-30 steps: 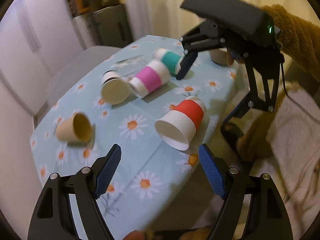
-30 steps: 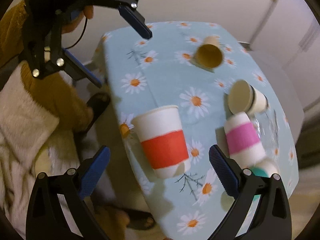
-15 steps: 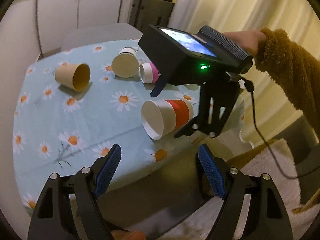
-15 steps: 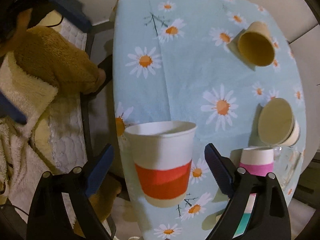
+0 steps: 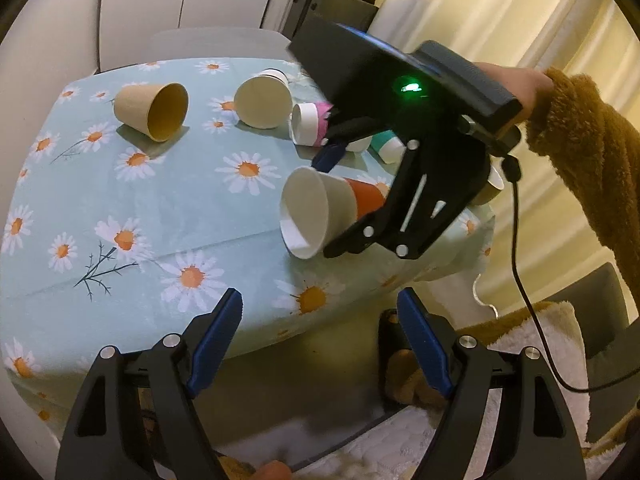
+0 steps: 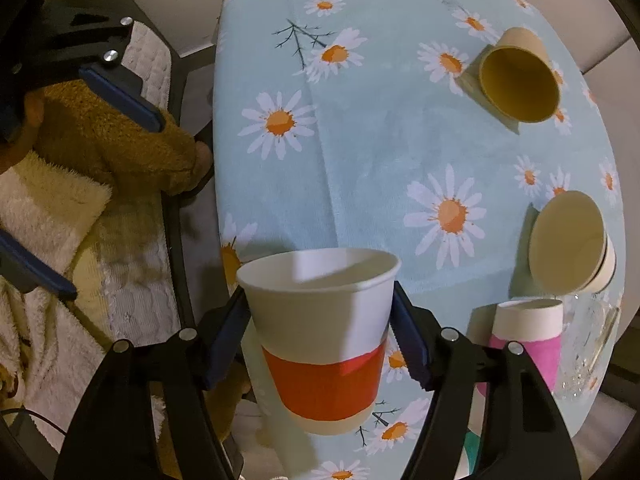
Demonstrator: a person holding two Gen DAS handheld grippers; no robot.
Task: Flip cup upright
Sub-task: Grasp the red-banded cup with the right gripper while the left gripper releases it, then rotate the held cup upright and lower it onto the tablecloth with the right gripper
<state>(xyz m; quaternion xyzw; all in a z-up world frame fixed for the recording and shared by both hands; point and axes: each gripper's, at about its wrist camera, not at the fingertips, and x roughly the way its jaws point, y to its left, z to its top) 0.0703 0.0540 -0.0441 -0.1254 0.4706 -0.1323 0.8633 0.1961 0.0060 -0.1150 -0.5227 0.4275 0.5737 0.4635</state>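
Observation:
A white paper cup with a red band [image 6: 324,344] lies on its side near the front edge of the daisy tablecloth [image 6: 360,152]. My right gripper [image 6: 320,332] is shut on it, one blue pad on each side of its wall. In the left wrist view the cup [image 5: 320,212] shows its open mouth, held by the right gripper [image 5: 330,204]. My left gripper [image 5: 320,336] is open and empty, off the table's front edge, below the cup.
Other cups lie on their sides: a brown one [image 5: 154,110], a cream one [image 5: 264,102], a pink-banded one [image 5: 308,124] and a teal one [image 5: 390,148]. A clear glass [image 6: 588,352] sits by the pink cup [image 6: 524,344]. The person's lap and blanket [image 6: 48,216] are beside the table.
My right gripper has closed its fingers onto the red-banded cup, which it only straddled before. My left gripper has pulled back and swung a little, staying open.

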